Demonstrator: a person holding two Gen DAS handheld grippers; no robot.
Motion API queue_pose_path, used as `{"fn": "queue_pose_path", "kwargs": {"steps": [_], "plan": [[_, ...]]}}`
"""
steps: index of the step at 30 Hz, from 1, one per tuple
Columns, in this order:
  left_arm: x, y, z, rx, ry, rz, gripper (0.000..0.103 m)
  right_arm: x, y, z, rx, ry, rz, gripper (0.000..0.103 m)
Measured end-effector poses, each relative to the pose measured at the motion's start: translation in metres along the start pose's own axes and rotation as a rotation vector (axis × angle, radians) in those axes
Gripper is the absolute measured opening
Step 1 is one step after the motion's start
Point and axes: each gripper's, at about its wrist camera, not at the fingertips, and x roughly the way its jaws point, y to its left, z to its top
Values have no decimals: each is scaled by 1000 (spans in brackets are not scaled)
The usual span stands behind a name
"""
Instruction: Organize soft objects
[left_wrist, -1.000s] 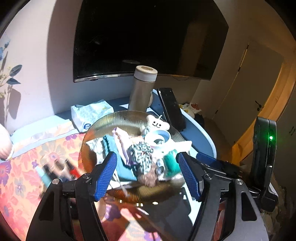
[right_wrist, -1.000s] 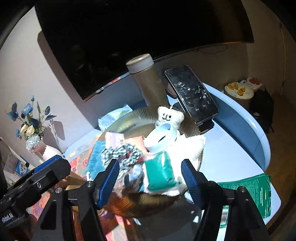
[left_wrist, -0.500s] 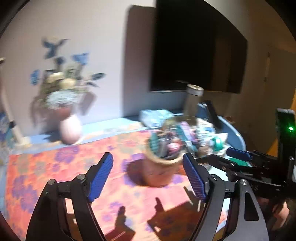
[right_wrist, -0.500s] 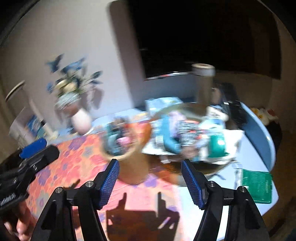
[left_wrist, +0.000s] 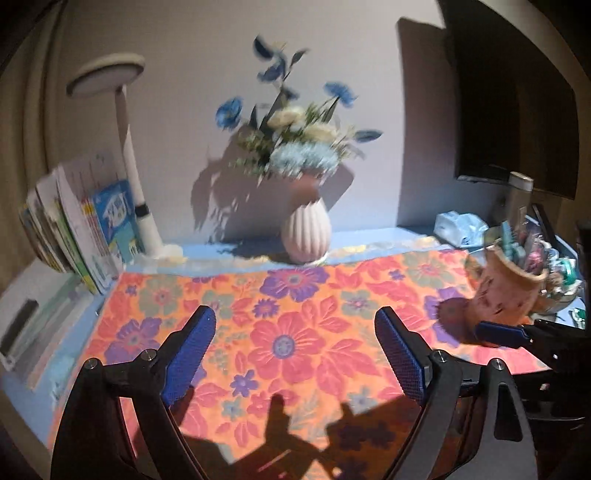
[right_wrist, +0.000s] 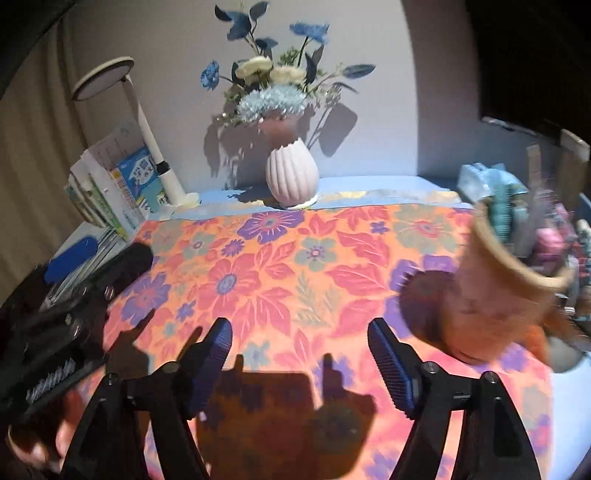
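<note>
Both tools (left (left_wrist: 295, 347), right (right_wrist: 299, 354)) gape empty, jaws just widened.

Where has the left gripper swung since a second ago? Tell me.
Yes: the left gripper swung left, off the pot, toward the vase, jaws opening, empty.

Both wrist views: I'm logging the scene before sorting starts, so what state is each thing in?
left gripper: open, nothing between its fingers, just been opening
right gripper: open, empty, just been opening
terracotta pot: upright, stuffed with items
vase: upright, holding flowers
desk lamp: unlit
</note>
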Motion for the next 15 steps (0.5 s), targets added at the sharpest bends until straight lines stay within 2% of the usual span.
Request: {"fn": "queue_pose_path", "kwargs": {"steps": [6, 11, 13, 15], "plan": [[62, 25, -15, -76, 63, 30, 87, 50, 5, 4, -38, -68, -133, 75], [88, 25, -30, -112, 90, -4, 87, 68, -17, 13, 23, -80, -160, 75], [99, 21, -36, -102, 141, -6, 87, 70, -24, 14, 55, -67, -145, 75], [98, 20, -36, -98, 129, -8, 88, 71, -31, 13, 83, -62, -121, 78]]}}
